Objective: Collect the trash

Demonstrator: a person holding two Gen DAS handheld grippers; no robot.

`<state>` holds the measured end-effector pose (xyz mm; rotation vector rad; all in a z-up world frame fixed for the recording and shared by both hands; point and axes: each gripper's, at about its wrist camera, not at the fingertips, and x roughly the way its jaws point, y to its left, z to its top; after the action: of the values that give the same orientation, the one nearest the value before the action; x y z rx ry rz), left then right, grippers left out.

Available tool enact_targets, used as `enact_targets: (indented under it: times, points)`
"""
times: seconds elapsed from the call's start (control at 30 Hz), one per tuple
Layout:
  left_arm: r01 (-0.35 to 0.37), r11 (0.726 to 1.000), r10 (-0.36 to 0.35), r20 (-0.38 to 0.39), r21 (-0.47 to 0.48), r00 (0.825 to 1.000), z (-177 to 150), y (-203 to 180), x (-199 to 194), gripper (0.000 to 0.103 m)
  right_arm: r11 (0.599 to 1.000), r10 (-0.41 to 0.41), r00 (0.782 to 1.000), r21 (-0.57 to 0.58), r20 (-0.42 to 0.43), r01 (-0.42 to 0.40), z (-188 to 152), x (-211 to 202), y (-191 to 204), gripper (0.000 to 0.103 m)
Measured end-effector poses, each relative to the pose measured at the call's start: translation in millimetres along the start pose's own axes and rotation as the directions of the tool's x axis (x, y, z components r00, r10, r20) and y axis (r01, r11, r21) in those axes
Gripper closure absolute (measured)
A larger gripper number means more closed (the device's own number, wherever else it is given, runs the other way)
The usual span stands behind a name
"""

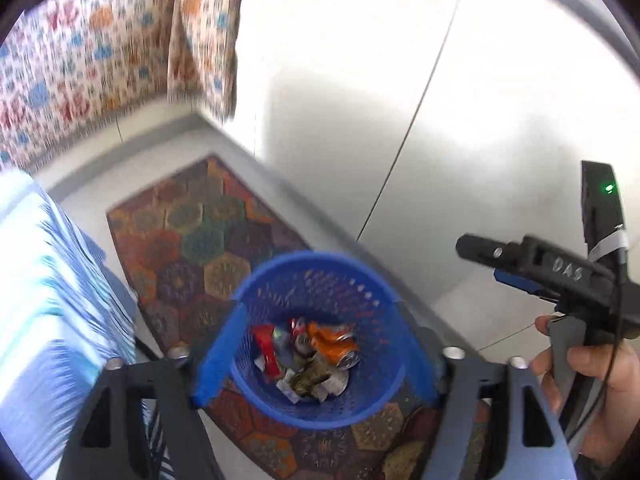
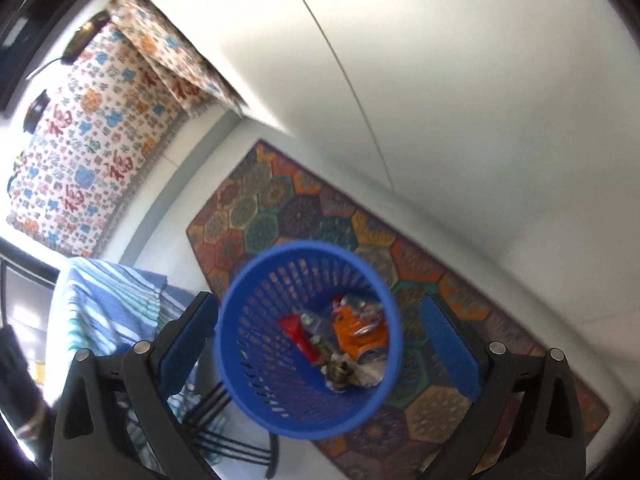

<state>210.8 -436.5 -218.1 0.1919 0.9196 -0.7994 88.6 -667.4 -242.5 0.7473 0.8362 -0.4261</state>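
A blue mesh basket (image 1: 320,404) stands on a patterned rug, under both grippers. Inside it lie a crushed orange can (image 1: 334,346), a red wrapper (image 1: 267,350) and crumpled paper and foil scraps. My left gripper (image 1: 318,344) hangs above the basket, open, its blue pads wide apart with nothing between them. In the right wrist view the same basket (image 2: 256,360) fills the gap of my right gripper (image 2: 316,344), which is also open and holds nothing. The orange can (image 2: 360,334) and the red wrapper (image 2: 298,332) show there too. A hand (image 1: 600,384) holds the right gripper's handle at the right edge.
The hexagon-patterned rug (image 1: 192,236) lies along a white wall with a thin seam (image 1: 420,120). A blue striped cloth (image 2: 108,308) covers a black-legged seat to the left of the basket. A floral cloth (image 2: 88,160) drapes furniture at the back left.
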Motion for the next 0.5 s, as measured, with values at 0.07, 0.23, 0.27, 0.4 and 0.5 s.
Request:
enact_targets:
  times: [0.07,0.23,0.27,0.4,0.5]
  points:
    - [0.012,1.000,-0.013,0.056,0.026,0.998,0.7,-7.8,-39.3,0.015,0.999,-0.010,1.000,-0.038,0.026,0.011,-2.2,-26.2,8.2,0.000]
    - [-0.004,0.997,-0.002,0.073,0.083,0.997,-12.5,-23.6,-106.8,0.000,0.982,-0.035,0.995,-0.180,0.093,0.051,-31.1,-103.3,33.9,0.000]
    - [-0.016,0.997,0.009,0.080,0.082,0.997,-16.9,-24.8,-116.8,0.000,0.977,-0.037,0.993,-0.206,0.109,0.059,-40.1,-116.1,38.2,0.000]
    - [-0.119,0.988,0.109,0.102,0.096,0.989,-31.2,-30.6,-141.8,0.000,0.959,-0.085,0.990,-0.262,0.113,0.112,-76.3,-148.5,52.5,0.000]
    - [-0.154,0.983,0.144,0.108,0.099,0.984,-42.7,-35.3,-158.3,0.000,0.946,-0.143,0.980,-0.272,0.140,0.177,-98.0,-166.6,63.3,0.000]
